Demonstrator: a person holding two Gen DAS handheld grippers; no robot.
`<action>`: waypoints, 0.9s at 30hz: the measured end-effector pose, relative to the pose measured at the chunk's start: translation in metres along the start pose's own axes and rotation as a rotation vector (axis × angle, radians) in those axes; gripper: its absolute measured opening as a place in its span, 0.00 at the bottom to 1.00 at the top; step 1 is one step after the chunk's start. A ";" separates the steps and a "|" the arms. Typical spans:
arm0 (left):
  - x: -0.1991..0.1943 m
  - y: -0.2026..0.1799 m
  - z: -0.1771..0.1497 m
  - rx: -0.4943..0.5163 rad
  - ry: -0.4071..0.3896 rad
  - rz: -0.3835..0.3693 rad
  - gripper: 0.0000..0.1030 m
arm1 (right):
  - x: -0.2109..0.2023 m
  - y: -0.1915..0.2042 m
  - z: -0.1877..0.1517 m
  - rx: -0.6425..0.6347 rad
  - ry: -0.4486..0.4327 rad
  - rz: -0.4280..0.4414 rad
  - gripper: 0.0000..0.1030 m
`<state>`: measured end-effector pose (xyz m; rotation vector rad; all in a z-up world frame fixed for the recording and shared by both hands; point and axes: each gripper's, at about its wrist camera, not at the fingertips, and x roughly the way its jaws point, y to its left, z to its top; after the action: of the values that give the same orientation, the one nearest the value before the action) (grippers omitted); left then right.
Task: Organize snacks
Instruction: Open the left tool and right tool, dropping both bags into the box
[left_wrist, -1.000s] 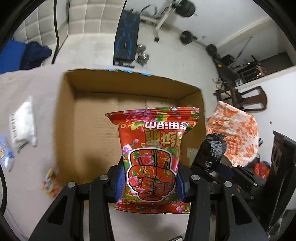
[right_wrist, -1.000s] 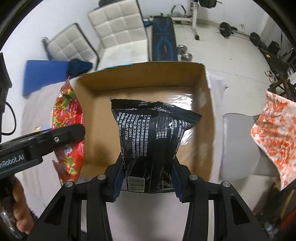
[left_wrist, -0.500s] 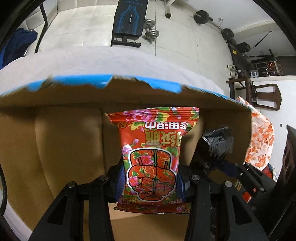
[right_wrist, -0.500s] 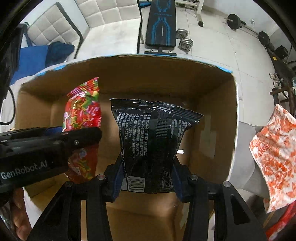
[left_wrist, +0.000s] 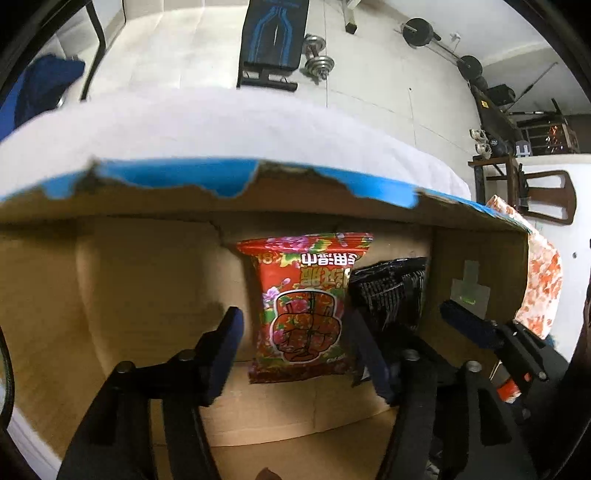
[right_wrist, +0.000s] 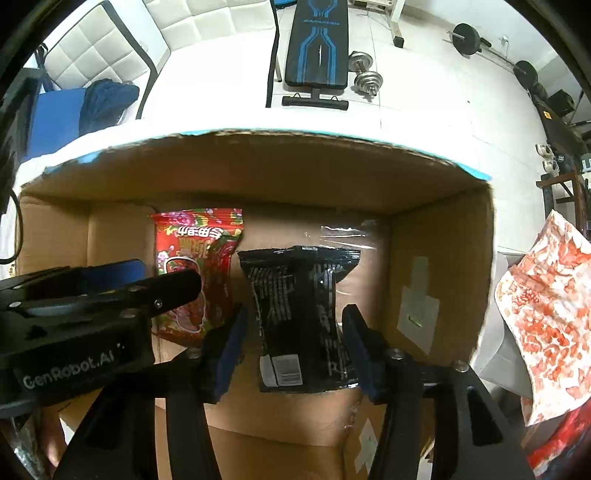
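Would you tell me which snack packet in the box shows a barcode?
The black packet, right of the red floral packet, shows a white barcode label at its lower left; the red one shows none.

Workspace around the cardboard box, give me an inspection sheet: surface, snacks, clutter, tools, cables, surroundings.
Surface: pale table, mostly hidden by the box.
Job's things: open cardboard box with torn blue edge; red bag and black bag inside, side by side, red on the left.
Clutter: orange-patterned cloth right of the box.
Tools: left tool open, fingers either side of the red bag, not gripping; right tool open around the black bag.
Cables: a dark cable at the left edge of the right wrist view.
Surroundings: tiled floor, weight bench, dumbbells, white chair, wooden chair.
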<state>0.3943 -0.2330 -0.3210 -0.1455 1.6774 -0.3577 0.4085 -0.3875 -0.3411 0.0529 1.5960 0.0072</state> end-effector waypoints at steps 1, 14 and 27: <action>-0.007 -0.001 -0.005 0.010 -0.016 0.009 0.66 | -0.003 0.001 -0.002 0.000 -0.007 -0.003 0.63; -0.064 -0.017 -0.064 0.080 -0.260 0.198 0.99 | -0.048 0.000 -0.084 0.051 -0.115 -0.034 1.00; -0.115 -0.036 -0.126 0.174 -0.430 0.223 0.99 | -0.124 0.001 -0.161 0.132 -0.293 -0.035 1.00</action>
<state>0.2827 -0.2140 -0.1881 0.0896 1.2173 -0.2790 0.2507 -0.3865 -0.2127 0.1232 1.3024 -0.1277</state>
